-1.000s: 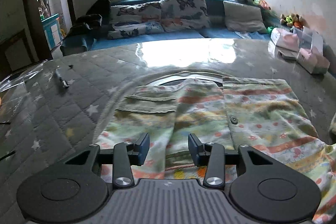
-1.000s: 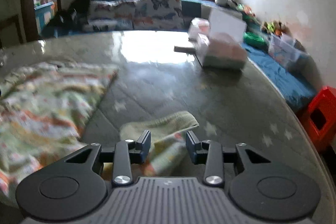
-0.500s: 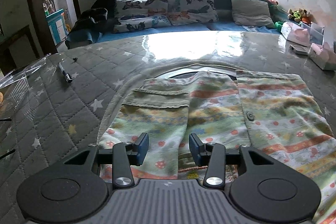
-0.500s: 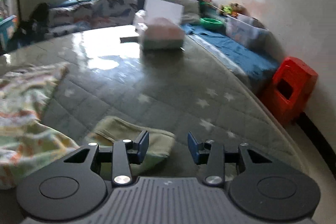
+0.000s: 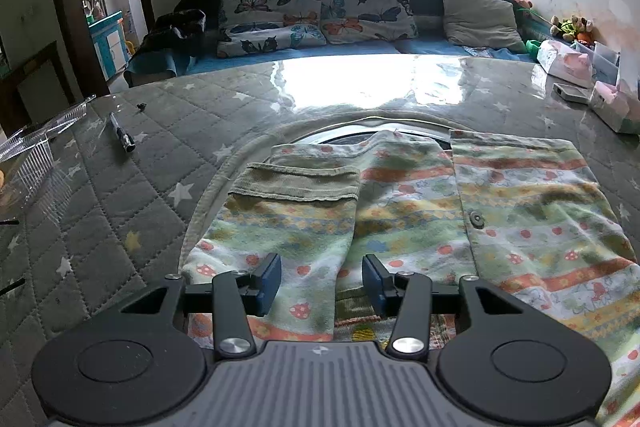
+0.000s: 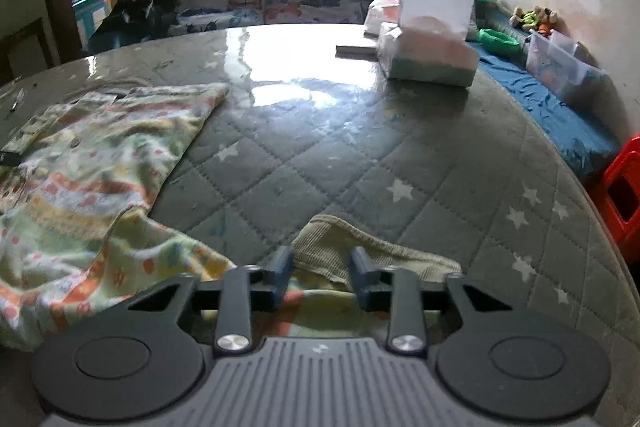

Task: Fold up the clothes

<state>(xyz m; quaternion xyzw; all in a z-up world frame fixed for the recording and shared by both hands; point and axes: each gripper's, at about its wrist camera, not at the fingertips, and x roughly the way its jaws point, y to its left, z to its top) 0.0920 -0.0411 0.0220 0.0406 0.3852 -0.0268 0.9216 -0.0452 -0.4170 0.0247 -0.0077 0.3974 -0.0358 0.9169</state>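
Item: one child's printed top [image 5: 420,203], striped with small strawberries, olive ribbed cuffs, a snap at the placket; it lies flat on the quilted star-patterned table cover [image 5: 120,187], one sleeve already folded across the chest, presumably to square the body before the next fold. We hold the left gripper [image 5: 320,283] low over that folded sleeve's near end, its jaws at a middling width and opening, cloth lying beneath them but not pinched, so it reads as a release after laying the sleeve. Our right gripper [image 6: 318,275] sits at the other sleeve's olive cuff [image 6: 340,247], near the table's right side; its jaws are closing with the ribbed cuff between them, though we cannot tell whether the pads press yet. Against a half-second ago, the right jaws have narrowed and the cuff now sits centred between them, not off to the left; the left jaws stand slightly wider.
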